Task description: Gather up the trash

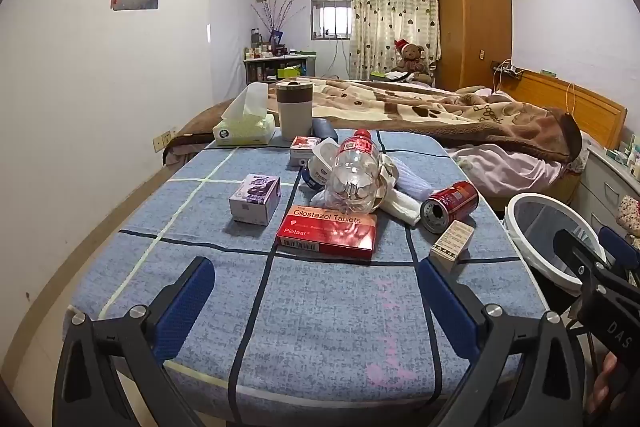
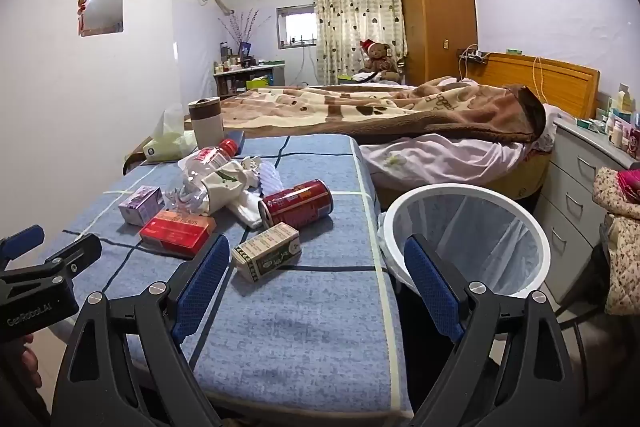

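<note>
1. Hovering low over the near edge of the table (image 1: 328, 307), the left gripper (image 1: 316, 303) stands spread wide with nothing between its blue ribbed pads.
2. Beside it, the right gripper (image 2: 316, 279) is equally wide and empty (one finger over the cloth, the other over the bin).
3. Ahead of the left gripper lies a flat red tablet box (image 1: 328, 233), glossy cardboard, with a clear crumpled plastic bottle (image 1: 354, 173) just behind it.
4. A dented red can (image 2: 297, 203) lies on its side near the right gripper, beside a small green-and-cream carton (image 2: 267, 251).
5. The round white bin (image 2: 466, 237), mesh-lined, stands just beside the table's right edge.
</note>
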Tool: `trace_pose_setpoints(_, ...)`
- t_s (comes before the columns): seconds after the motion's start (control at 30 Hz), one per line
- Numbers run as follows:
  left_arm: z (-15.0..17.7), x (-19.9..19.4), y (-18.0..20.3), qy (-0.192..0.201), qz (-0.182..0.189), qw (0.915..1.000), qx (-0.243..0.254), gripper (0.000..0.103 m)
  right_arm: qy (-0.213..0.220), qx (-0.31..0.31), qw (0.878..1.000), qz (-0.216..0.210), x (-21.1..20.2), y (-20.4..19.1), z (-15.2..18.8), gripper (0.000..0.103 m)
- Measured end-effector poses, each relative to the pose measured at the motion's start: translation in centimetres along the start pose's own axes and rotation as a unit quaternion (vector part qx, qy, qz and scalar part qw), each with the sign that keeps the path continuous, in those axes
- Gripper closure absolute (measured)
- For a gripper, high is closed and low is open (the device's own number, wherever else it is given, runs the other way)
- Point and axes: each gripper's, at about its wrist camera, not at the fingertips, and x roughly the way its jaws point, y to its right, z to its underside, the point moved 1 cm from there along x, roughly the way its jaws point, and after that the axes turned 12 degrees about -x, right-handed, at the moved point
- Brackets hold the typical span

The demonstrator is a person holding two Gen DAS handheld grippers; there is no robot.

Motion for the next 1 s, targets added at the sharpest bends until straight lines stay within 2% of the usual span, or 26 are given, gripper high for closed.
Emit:
trace_pose_setpoints(0.03, -0.02, 0.09, 0.02, -0.009, -0.002, 1.0, 0.0, 0.0, 0.0, -0.001, 1.0, -0.001, -0.02, -0.05, -0.01, 0.012)
trace_pose_setpoints(1.0, -0.3, -0.27, 0.33, -0.009, 0.006, 0.9999, -0.005, 0.0, -0.001, 0.003, 1.0, 0.011, -0.18, 0.42, 0.07, 0.012)
